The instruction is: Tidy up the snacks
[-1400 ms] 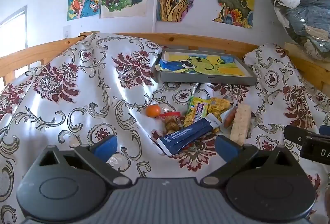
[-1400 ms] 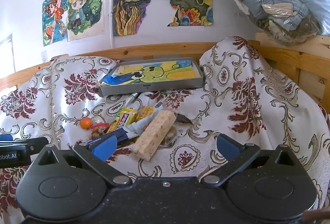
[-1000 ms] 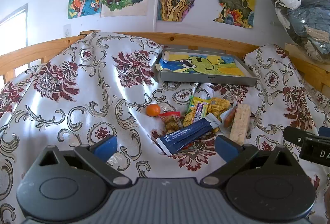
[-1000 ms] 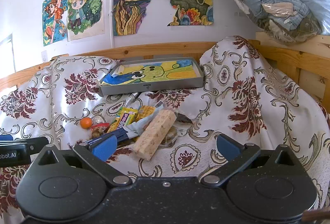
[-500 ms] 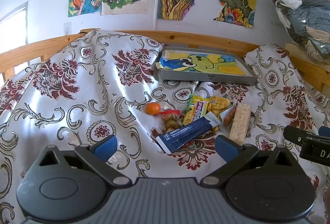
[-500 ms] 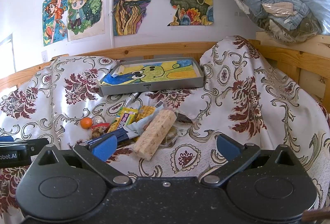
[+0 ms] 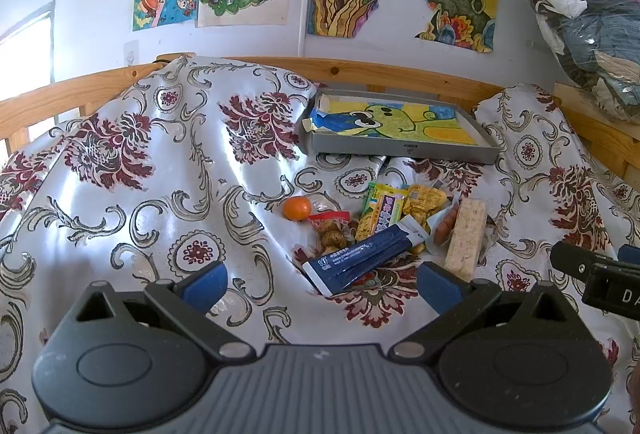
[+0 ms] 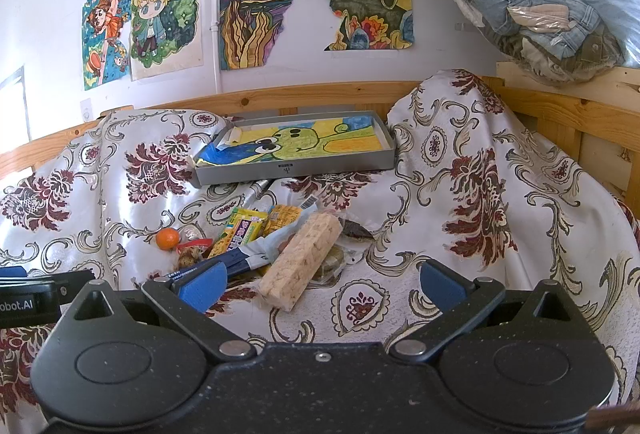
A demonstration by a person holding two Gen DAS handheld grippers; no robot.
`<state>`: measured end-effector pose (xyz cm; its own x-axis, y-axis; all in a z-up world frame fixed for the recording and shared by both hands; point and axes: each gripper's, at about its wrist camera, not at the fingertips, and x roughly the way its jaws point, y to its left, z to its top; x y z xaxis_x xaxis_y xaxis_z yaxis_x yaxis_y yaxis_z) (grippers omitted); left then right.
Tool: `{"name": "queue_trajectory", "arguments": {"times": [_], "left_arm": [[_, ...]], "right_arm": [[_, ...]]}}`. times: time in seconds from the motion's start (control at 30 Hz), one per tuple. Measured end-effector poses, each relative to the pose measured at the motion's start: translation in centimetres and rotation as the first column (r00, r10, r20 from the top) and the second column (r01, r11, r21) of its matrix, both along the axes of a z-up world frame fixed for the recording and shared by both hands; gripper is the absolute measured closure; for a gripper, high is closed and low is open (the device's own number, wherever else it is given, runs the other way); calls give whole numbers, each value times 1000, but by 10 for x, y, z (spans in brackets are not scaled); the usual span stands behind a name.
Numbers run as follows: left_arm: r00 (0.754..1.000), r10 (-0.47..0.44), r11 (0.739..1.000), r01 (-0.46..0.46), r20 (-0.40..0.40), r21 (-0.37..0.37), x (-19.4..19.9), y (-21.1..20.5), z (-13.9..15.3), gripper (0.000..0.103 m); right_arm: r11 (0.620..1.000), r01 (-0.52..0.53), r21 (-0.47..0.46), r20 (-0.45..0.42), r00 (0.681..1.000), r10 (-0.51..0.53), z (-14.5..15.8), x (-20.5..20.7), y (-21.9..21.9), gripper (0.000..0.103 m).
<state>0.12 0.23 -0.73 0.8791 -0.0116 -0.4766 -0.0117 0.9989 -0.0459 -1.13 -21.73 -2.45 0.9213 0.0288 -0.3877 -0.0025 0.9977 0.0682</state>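
I see bright daylight from a window [image 7: 28, 46] at far left, throwing white glare across the glossy bedspread [image 7: 132, 202]. Both fisheye views stay sharp centrally, bending strongly and darkening at the corners.

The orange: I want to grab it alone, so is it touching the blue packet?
Apart. The left wrist view shows the orange separated from the blue packet by patterned cloth.
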Motion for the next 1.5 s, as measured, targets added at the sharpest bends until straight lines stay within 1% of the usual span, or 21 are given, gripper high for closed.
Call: {"name": "queue_trajectory", "arguments": {"times": [0.33, 0.43, 0.53, 0.67, 0.77, 0.9, 0.97, 1.03, 1.1, 1.2, 1.3, 1.4, 1.47, 1.5], "left_arm": [[1000, 7, 1000, -7, -11, -9, 0, 1, -3, 1], [1000, 17, 1000, -17, -25, -24, 4, 2, -3, 1], [999, 15, 999, -16, -47, -31, 12, 2, -4, 1], [997, -1, 999, -2, -77, -36, 25, 2, -6, 1], [994, -40, 998, 36, -102, -44, 38, 3, -4, 1], [990, -74, 997, 70, -117, -41, 61, 4, 1, 1], [987, -94, 995, 89, -127, -45, 74, 5, 4, 1], [983, -131, 991, 125, -131, -48, 85, 5, 6, 1], [976, -173, 985, 171, -130, -27, 96, 2, 6, 1], [963, -219, 974, 226, -156, 28, 112, -6, 2, 1], [949, -268, 955, 284, -166, 84, 121, -11, -5, 1], [930, -316, 925, 346, -189, 157, 130, -14, -16, 1], [921, -329, 914, 366, -210, 175, 138, -12, -24, 1], [919, -332, 913, 370, -214, 172, 140, -10, -26, 1]], "right_arm": [[1000, 0, 11, -9, 1000, 0, -1, 1, -2, 1], [1000, -2, -7, -26, 1000, 2, 2, 4, 3, 1], [999, -10, -32, -26, 1000, 9, 6, 6, 6, 1], [995, -88, -52, -37, 996, 87, 14, 13, 4, 1], [984, -166, -62, -19, 986, 165, 21, 20, 4, 1], [961, -248, -124, 0, 968, 250, 26, 34, 6, 1], [952, -268, -148, -4, 963, 271, 24, 44, 7, 1], [951, -271, -147, -11, 962, 272, 21, 55, 6, 1], [954, -274, -122, -27, 962, 273, 16, 69, 4, 1], [963, -253, -98, -55, 967, 248, 8, 86, 3, 1], [966, -229, -118, -78, 972, 221, -4, 102, 7, 1], [969, -205, -137, -106, 976, 191, -18, 117, 14, 1], [972, -183, -144, -125, 978, 165, -28, 125, 20, 1], [973, -175, -151, -133, 979, 155, -32, 128, 23, 1]]}}
